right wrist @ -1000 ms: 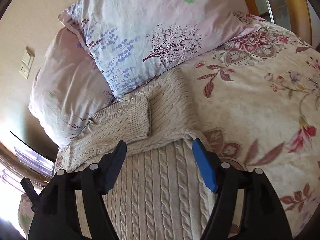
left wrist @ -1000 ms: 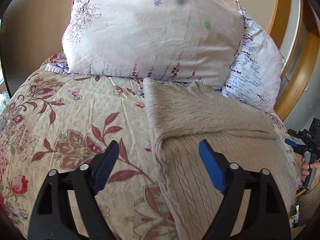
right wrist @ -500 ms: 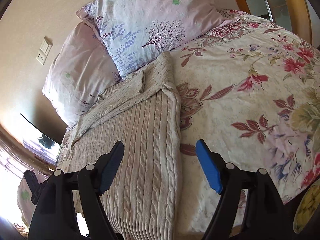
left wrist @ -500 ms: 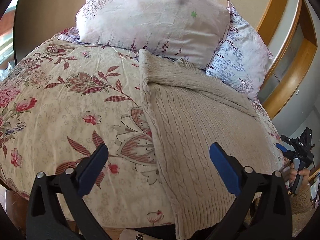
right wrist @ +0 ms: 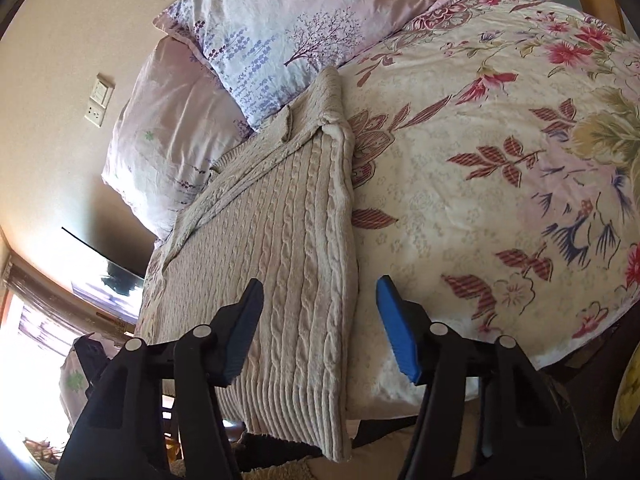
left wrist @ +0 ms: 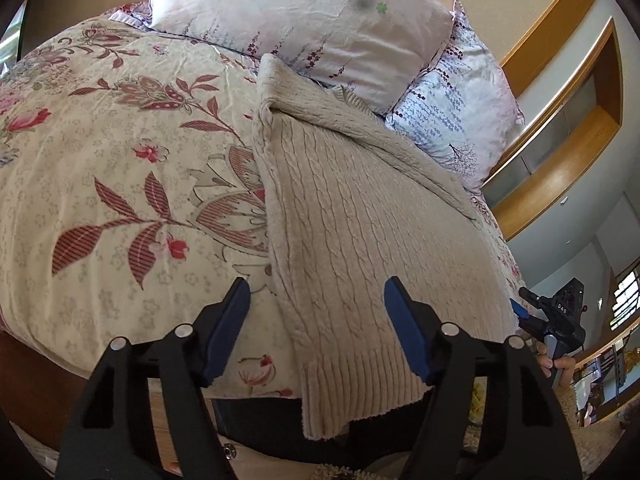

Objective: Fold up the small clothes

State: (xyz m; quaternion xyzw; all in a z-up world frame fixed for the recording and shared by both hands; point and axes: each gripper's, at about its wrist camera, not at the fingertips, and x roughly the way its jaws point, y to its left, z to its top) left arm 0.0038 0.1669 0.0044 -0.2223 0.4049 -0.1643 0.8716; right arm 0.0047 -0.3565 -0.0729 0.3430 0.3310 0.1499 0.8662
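A beige cable-knit sweater (left wrist: 352,220) lies flat on the floral bed cover, sleeves folded across its top, and its ribbed hem (left wrist: 360,396) hangs over the near bed edge. It also shows in the right wrist view (right wrist: 280,240). My left gripper (left wrist: 318,328) is open and empty, above the sweater's left hem corner. My right gripper (right wrist: 320,320) is open and empty, above the sweater's right hem corner (right wrist: 320,420). The right gripper also shows at the far right of the left wrist view (left wrist: 556,320).
The floral bed cover (left wrist: 120,180) spreads to both sides of the sweater. Two pillows (left wrist: 300,12) (left wrist: 460,100) lean at the head of the bed. A wooden headboard frame (left wrist: 560,168) stands to the right. The bed's near edge lies just under both grippers.
Both grippers have pulled back from the folded sleeves at the top of the sweater to its hem at the near bed edge. Both stayed open.
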